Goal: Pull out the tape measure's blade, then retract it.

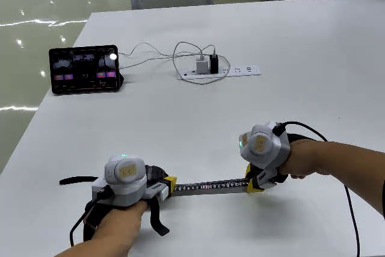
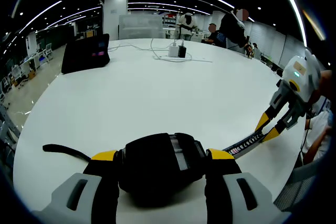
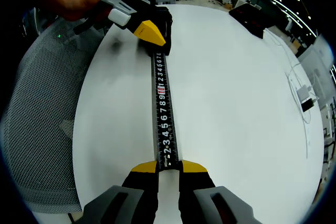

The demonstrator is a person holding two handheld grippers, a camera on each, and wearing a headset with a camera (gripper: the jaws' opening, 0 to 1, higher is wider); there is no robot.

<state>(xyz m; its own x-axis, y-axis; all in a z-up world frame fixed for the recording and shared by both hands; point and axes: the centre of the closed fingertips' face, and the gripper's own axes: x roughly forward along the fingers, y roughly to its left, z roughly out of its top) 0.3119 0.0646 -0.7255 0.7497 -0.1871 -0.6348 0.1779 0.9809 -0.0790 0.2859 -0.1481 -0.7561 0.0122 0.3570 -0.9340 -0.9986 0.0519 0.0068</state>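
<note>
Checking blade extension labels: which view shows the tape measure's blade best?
Right gripper view: the blade runs lengthwise up the frame with its numerals legible, from the right gripper to the case. Head view shows a thin strip between the grippers; left gripper view shows a short stretch past the case.

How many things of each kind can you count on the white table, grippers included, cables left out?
Black-cased tape measure, blade out: 1
Black rectangular tablet, screen lit: 1
White plastic power strip: 1
Plug-in chargers, one white, one black: 2
Grey-and-yellow grippers, left and right: 2
Total: 7
</note>
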